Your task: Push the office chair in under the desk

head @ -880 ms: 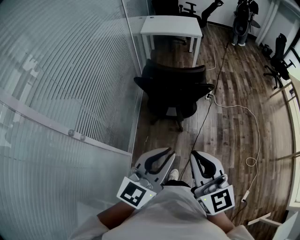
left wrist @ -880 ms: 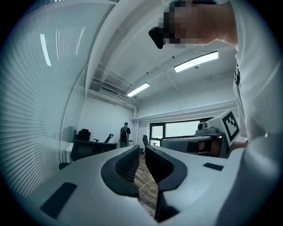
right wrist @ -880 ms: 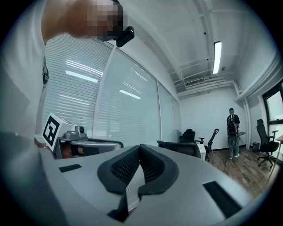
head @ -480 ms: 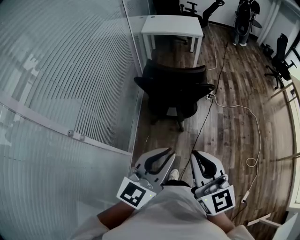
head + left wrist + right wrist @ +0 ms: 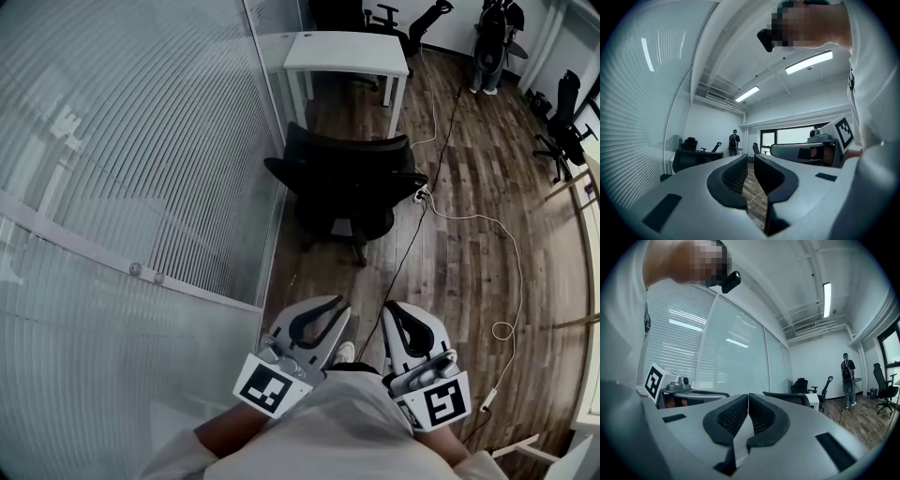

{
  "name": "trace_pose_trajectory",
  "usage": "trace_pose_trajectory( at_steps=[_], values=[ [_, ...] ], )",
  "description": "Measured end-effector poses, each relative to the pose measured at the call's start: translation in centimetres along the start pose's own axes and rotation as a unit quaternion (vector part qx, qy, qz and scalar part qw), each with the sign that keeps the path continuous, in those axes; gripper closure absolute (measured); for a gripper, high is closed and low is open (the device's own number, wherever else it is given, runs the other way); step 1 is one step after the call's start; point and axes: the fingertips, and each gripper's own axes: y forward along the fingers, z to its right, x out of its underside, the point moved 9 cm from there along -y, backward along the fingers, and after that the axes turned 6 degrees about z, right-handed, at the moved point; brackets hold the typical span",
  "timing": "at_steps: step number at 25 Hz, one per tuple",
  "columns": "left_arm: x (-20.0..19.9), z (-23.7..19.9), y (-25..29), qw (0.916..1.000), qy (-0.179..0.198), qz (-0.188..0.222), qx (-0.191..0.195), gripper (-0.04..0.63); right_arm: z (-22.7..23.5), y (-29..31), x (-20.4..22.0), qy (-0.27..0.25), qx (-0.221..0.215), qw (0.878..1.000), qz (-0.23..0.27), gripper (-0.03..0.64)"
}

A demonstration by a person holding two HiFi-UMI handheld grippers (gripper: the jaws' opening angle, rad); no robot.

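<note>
A glass partition with horizontal blinds [image 5: 141, 150] fills the left side of the head view, and a dark wood-plank floor [image 5: 469, 234] runs along its foot. Far along this wall stands a white desk [image 5: 345, 52], one end toward the glass. The black office chair [image 5: 349, 178] stands on the floor on the near side of the desk, close to the partition, its backrest toward the desk and its seat and armrests out in the open, not under the desktop. Both tools are held level near the person's body, well apart from the chair. The left hand-held gripper [image 5: 336, 305] has its jaws a narrow slit apart, with only floor showing through the gap and nothing between the pads. The right hand-held gripper [image 5: 397, 307] is closed, its jaw tips pressed together on nothing. A thin white cable [image 5: 514, 272] loops across the floor to the right of the chair, and a black cable [image 5: 405, 253] runs from beside the chair base toward the person's feet.
</note>
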Motion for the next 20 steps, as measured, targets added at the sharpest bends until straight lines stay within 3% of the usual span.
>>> trace_pose_trajectory(
  at_steps=[20],
  values=[
    [1.4,2.7,4.1,0.9997,0.012,-0.011,-0.016,0.531,4.6,-1.7,0.8,0.012,-0.026,1.000,-0.013,0.586]
  ],
)
